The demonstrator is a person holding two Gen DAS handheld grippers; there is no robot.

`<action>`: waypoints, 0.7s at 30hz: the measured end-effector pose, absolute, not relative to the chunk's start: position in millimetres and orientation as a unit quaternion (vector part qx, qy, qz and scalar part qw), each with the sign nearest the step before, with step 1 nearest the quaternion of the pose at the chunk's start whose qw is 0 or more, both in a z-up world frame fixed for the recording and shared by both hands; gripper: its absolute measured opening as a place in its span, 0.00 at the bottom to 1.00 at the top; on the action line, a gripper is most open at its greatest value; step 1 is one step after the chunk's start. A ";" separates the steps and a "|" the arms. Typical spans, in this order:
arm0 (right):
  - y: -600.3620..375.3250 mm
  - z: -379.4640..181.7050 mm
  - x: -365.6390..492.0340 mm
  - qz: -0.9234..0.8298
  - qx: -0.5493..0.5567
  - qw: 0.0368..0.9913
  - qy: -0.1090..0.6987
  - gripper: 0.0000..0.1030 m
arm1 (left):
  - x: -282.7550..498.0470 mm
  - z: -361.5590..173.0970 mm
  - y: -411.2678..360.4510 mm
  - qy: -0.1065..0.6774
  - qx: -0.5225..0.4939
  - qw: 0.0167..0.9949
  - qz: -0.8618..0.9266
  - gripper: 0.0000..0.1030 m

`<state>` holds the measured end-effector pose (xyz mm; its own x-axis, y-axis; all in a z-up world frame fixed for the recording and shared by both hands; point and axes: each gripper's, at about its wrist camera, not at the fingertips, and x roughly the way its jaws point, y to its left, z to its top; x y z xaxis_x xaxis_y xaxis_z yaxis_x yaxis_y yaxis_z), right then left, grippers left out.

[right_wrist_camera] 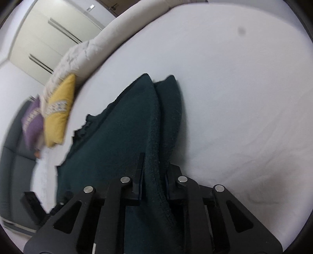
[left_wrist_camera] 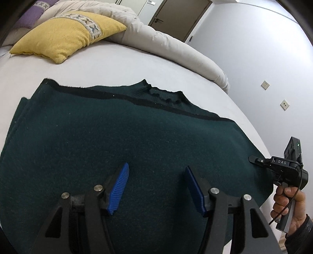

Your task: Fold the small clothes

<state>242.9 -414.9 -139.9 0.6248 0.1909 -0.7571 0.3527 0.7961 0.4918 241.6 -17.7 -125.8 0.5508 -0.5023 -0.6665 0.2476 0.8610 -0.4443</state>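
- White bed sheet (left_wrist_camera: 137,64) fills the scene, with a rolled cream duvet (left_wrist_camera: 176,45) along its far edge and pale walls and a brown door (left_wrist_camera: 182,15) behind.
- Up near the duvet sits a yellow cushion (left_wrist_camera: 64,35) with a patterned band, and a purple cushion (left_wrist_camera: 33,13) lies just behind it.
- Centre stage: a dark green sweater (left_wrist_camera: 117,136) lies on the sheet, its ribbed collar (left_wrist_camera: 162,93) pointing toward the duvet and a darker band running across below the collar.
- At the sweater's left side, layered edges show that it is folded over on itself.
- Left gripper (left_wrist_camera: 156,187) hovers over the lower middle of the sweater, blue pads (left_wrist_camera: 119,187) spread wide apart with nothing between them.
- Over at the sweater's right edge, the right gripper (right_wrist_camera: 154,175) is gripped by a bare hand (left_wrist_camera: 289,203).
- From the right wrist view, its black fingers (right_wrist_camera: 139,172) are pinched on a fold of the sweater's edge, and the fabric bunches between them and hangs down toward the camera.
- From there the sweater stretches away in two ridges across the sheet.
- A white wardrobe (right_wrist_camera: 45,35) with dark handle strips shows in the right wrist view, blurred.
- Two wall sockets (left_wrist_camera: 273,93) dot the wall on the right.
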 end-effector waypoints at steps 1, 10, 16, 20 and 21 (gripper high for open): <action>-406.7 -132.3 244.6 -0.059 0.294 0.850 0.434 0.12 | 241.8 -126.0 -15.9 0.422 -0.156 0.866 -0.218 0.58; -231.2 -36.9 278.9 0.002 0.063 0.907 0.416 0.12 | 242.3 -123.9 45.0 0.425 -0.297 0.825 -0.224 0.43; -105.0 -93.9 312.2 0.112 -0.004 0.866 0.487 0.12 | 236.8 -118.2 101.5 0.406 -0.356 0.819 -0.197 0.60; -99.1 -117.9 307.4 0.120 0.038 0.868 0.480 0.17 | 237.8 -119.1 103.3 0.414 -0.353 0.814 -0.205 0.63; -102.0 -115.6 304.1 0.131 0.050 0.868 0.476 0.21 | 238.4 -119.0 103.6 0.415 -0.354 0.813 -0.205 0.63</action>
